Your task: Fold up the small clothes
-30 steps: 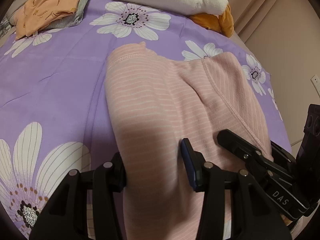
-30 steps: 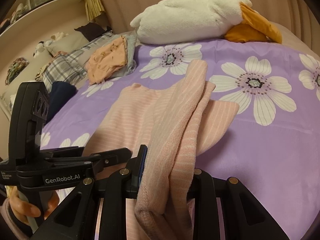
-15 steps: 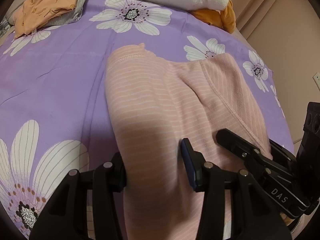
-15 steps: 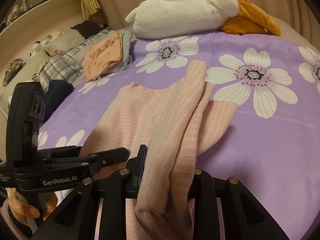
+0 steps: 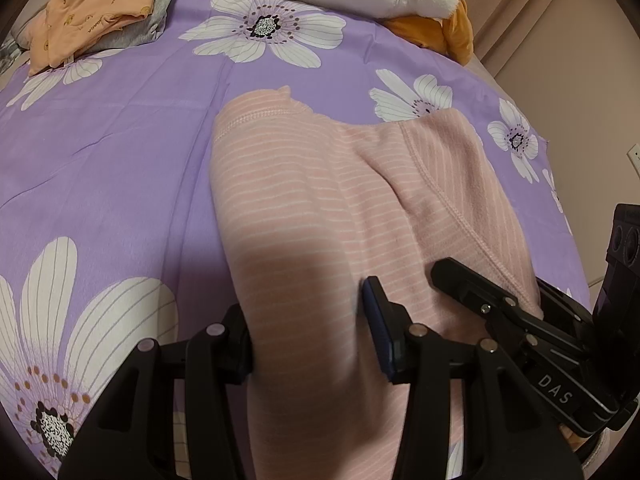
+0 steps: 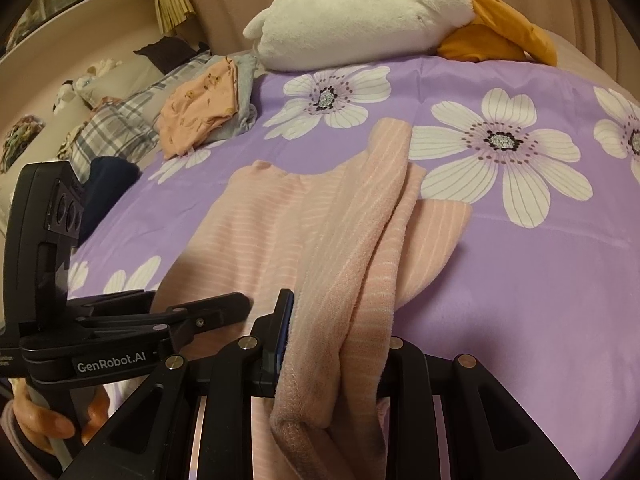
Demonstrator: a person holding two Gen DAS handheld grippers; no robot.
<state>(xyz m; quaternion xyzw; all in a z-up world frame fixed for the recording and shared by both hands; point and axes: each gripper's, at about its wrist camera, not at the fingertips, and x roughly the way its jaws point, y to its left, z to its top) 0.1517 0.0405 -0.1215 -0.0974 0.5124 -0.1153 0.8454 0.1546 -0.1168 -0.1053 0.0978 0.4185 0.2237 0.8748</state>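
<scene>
Pink striped garment (image 5: 304, 216) spread on the bed, over the purple floral sheet (image 5: 120, 152), mid-fold. Compared with the views a second and half a second earlier, the garment's outline and creases are nearly unchanged; both cameras show only a slight shift in framing, so the fold appears to have paused with the cloth held, not released.

Left gripper (image 5: 308, 332): fingers set moderately wide, with the near edge of the garment bulging up between them. Whether the pads actually pinch the cloth cannot be told from this view.

Right gripper (image 6: 336, 340): fingers closed narrowly on a bunched strip of the same garment (image 6: 360, 240), apparently a sleeve or side edge, which rises from the flat body and drapes through the grip toward the camera. The strip lies over the body's right portion.

Judgement: the sleeve-side fold is in hand and not yet laid flat; the next move probably calls for carrying the held strip across the body and smoothing it.

Background: folded orange printed garment (image 6: 200, 108) on grey cloth, well apart; white and orange plush toy (image 6: 380, 12) at the bed's far end.
</scene>
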